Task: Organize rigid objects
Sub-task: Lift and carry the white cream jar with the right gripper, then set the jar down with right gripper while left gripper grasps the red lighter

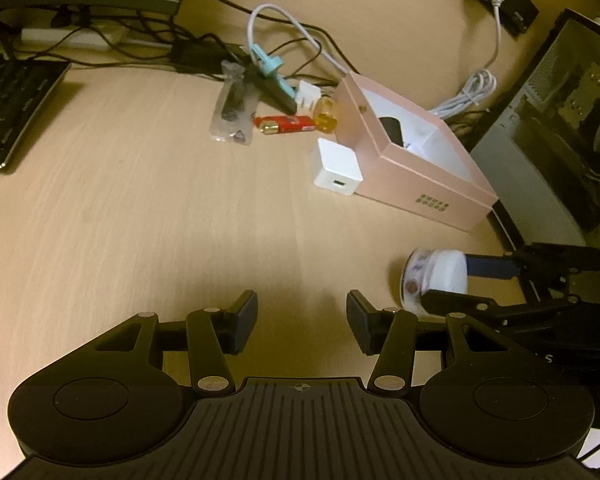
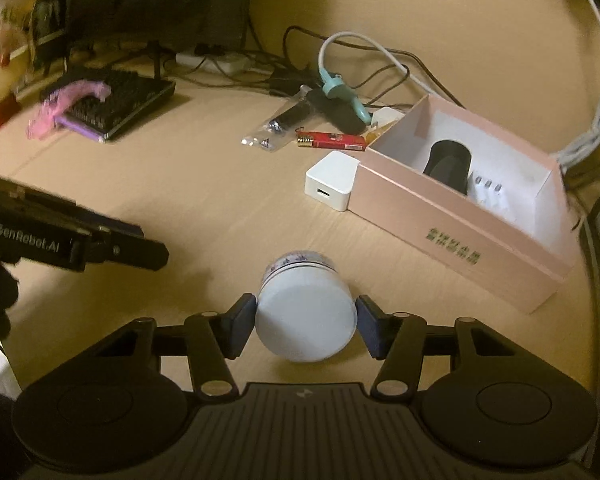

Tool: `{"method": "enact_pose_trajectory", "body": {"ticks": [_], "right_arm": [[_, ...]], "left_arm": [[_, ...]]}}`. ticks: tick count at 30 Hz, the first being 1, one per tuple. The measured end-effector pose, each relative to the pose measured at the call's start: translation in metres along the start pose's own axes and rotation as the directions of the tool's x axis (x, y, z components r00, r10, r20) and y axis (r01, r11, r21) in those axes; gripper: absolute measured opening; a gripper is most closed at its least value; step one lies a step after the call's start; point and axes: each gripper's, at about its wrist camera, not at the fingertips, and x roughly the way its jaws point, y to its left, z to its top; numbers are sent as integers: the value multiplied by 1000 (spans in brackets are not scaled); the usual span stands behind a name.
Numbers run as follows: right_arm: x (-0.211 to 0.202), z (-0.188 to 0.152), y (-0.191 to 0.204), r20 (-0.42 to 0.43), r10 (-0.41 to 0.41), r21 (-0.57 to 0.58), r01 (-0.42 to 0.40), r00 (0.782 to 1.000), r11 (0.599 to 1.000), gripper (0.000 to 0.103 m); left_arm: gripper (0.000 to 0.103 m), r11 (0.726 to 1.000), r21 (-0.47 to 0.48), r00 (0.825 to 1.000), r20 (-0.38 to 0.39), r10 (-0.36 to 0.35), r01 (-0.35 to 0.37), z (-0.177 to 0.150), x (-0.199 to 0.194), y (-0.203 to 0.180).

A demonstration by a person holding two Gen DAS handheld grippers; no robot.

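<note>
A white jar with a patterned band lies tilted between the fingers of my right gripper, whose pads press on both its sides just above the wooden desk. The left wrist view shows the same jar at the right, held by the right gripper. My left gripper hovers open over bare desk with nothing between its fingers. An open pink box stands further back on the right and holds a black item and a white plug. A white charger cube sits against its left wall.
Behind the box lie a red battery-like item, a small amber bottle, a clear bag with dark parts, a teal clip and tangled cables. A keyboard is at the left, a computer case at the right.
</note>
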Motion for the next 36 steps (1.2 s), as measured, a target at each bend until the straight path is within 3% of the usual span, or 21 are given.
{"method": "enact_pose_trajectory", "body": {"ticks": [5, 11, 15, 21, 28, 31, 36], "right_arm": [[-1, 6, 4, -50, -13, -47, 10, 999, 999, 54], [0, 3, 5, -35, -20, -42, 18, 999, 999, 54], [-12, -13, -3, 3, -24, 7, 24, 1000, 1000, 54], [-18, -37, -20, -12, -26, 114, 28, 1000, 993, 55], [-42, -52, -26, 57, -59, 186, 47, 997, 981, 59], [-48, -57, -31, 63, -91, 228, 75, 994, 971, 59], [-53, -63, -42, 50, -141, 281, 122, 989, 952, 59]], "left_arm": [[54, 1000, 11, 1000, -11, -25, 26, -2, 6, -8], [54, 999, 29, 999, -26, -20, 21, 1, 14, -14], [54, 998, 49, 999, -39, -28, 30, 5, 21, -20], [54, 994, 109, 999, -41, -29, 33, 14, 35, -35], [54, 992, 129, 999, 48, -3, -3, 78, 67, -34], [54, 987, 148, 995, 84, 53, -65, 111, 91, -28], [54, 923, 355, 989, 57, 136, -148, 149, 142, -26]]}}
